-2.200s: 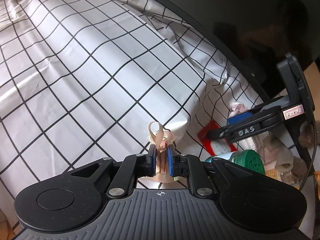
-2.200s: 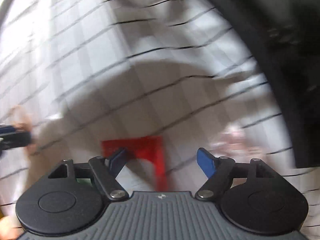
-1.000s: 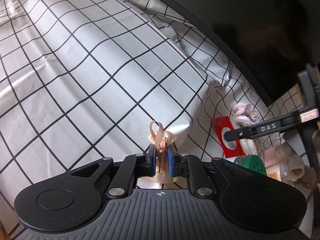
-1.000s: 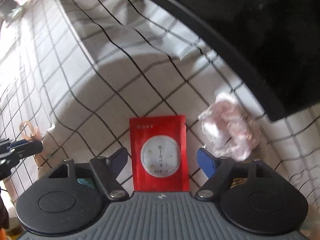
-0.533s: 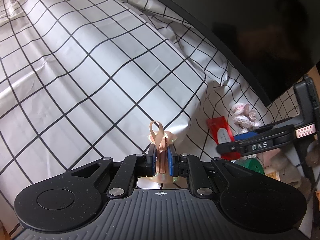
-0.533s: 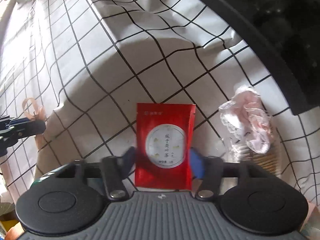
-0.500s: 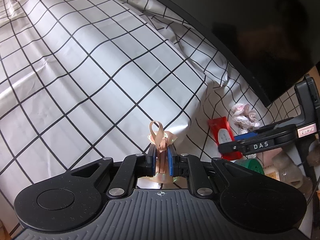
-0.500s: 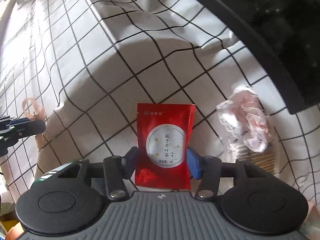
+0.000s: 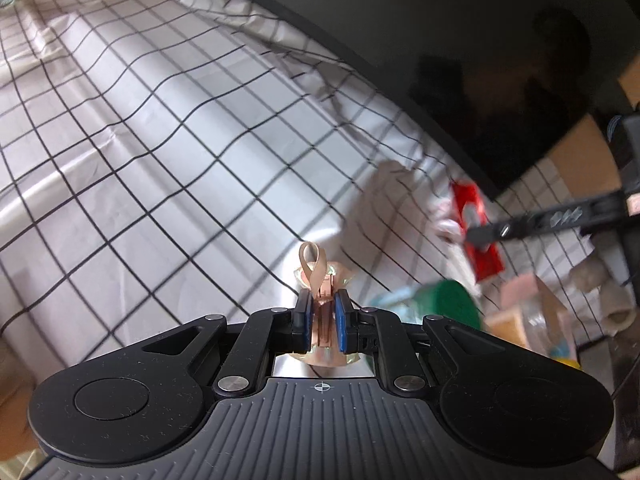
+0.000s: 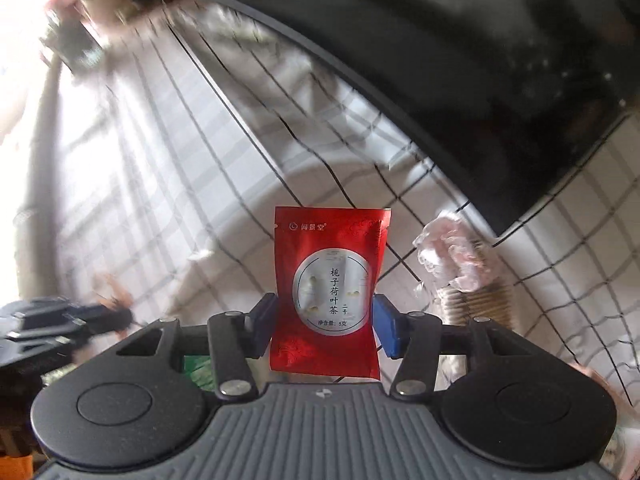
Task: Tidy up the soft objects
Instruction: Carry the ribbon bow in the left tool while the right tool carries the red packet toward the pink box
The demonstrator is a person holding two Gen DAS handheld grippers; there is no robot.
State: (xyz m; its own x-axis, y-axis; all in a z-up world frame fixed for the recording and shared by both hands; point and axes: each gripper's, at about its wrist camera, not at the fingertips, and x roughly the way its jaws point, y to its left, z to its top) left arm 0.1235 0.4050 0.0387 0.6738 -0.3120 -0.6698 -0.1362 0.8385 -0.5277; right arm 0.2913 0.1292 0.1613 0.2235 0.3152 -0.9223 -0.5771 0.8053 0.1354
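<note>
My left gripper (image 9: 322, 304) is shut on a small pinkish-gold packet (image 9: 320, 280) with a tan ribbon loop on top, held over the checked cloth (image 9: 160, 140). In the right wrist view my right gripper (image 10: 324, 320) is shut on a red tea sachet (image 10: 330, 280) with a silver round label. Both blue pads press its side edges and it hangs upright above the cloth. The left wrist view shows the same red sachet (image 9: 478, 236), blurred, at the right in the other gripper's tip. A crumpled pink lacy thing (image 10: 452, 254) lies on the cloth to the right.
A large black screen (image 9: 480, 60) runs along the back edge of the cloth. At the lower right are a green round lid (image 9: 452, 304), a pack of cotton swabs (image 10: 480, 304), boxes and several other small items. The cloth stretches away to the left.
The right gripper's jaws closed on the red sachet and lifted it off the cloth. The left gripper rose a little, still holding its packet.
</note>
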